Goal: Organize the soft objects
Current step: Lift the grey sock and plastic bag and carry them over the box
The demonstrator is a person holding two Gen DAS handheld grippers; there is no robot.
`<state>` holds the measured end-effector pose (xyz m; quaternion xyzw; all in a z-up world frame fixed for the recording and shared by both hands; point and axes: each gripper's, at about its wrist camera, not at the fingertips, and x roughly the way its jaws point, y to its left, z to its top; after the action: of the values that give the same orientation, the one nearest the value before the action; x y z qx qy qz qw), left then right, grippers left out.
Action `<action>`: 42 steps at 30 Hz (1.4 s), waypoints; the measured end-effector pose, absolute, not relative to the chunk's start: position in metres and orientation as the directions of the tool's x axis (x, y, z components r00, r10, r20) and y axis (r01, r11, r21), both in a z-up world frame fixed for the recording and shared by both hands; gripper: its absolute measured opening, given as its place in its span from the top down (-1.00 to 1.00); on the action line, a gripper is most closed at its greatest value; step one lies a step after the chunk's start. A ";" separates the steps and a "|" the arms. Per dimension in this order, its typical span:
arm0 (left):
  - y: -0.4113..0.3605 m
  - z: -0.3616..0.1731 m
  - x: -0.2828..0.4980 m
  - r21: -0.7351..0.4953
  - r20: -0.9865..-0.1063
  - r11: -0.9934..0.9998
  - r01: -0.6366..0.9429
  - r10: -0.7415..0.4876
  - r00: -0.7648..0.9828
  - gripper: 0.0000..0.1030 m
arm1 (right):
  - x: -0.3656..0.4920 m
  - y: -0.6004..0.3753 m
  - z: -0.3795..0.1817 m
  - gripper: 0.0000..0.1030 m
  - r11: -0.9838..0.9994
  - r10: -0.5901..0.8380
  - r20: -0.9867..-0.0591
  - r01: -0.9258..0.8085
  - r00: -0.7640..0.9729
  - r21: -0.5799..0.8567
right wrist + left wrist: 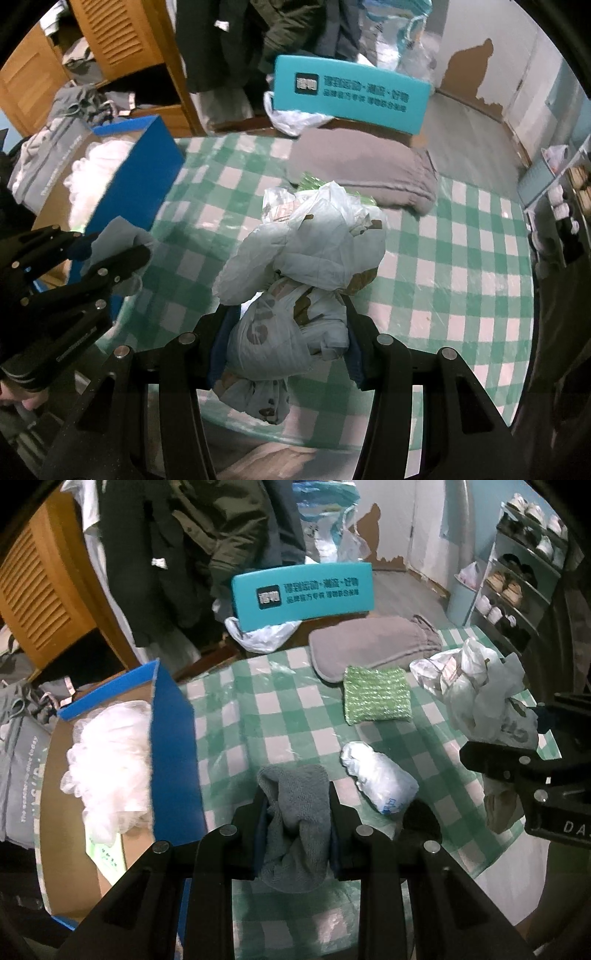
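Grey terry cloth (295,823), one crumpled piece, sits pinched in the left hand-held gripper (297,834) above the checked desk (236,716), while the right hand-held gripper (286,343) clamps one crinkly plastic bag (303,258); one knitted green scrubber (376,694), one wrapped bundle (378,777), one blue box (173,746) holding white mesh puff (110,760).

Dim indoor light is seen; edges are bent and blackened by fisheye distortion, and slight blur is noted.
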<state>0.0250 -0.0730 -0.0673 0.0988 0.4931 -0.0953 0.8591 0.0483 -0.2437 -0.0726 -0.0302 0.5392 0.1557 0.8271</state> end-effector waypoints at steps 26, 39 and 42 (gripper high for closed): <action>0.024 -0.039 0.018 0.068 -0.833 0.994 0.082 0.012 0.553 0.48 | 0.055 -0.136 -0.046 0.01 0.880 0.338 -0.872 -0.446 0.353 0.161; 0.080 -0.047 0.017 0.050 -0.840 0.998 -0.023 0.055 0.540 0.48 | 0.060 -0.068 -0.038 0.01 0.834 0.386 -0.862 -0.522 0.327 0.176; 0.095 -0.048 0.017 0.051 -0.842 0.997 -0.049 0.069 0.535 0.48 | 0.061 -0.054 -0.041 0.01 0.825 0.393 -0.864 -0.536 0.313 0.181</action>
<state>0.0174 0.0947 -0.0484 0.0105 0.4811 0.0338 0.8760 0.0606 -0.0537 -0.0412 -0.0697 0.5104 0.2877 0.8073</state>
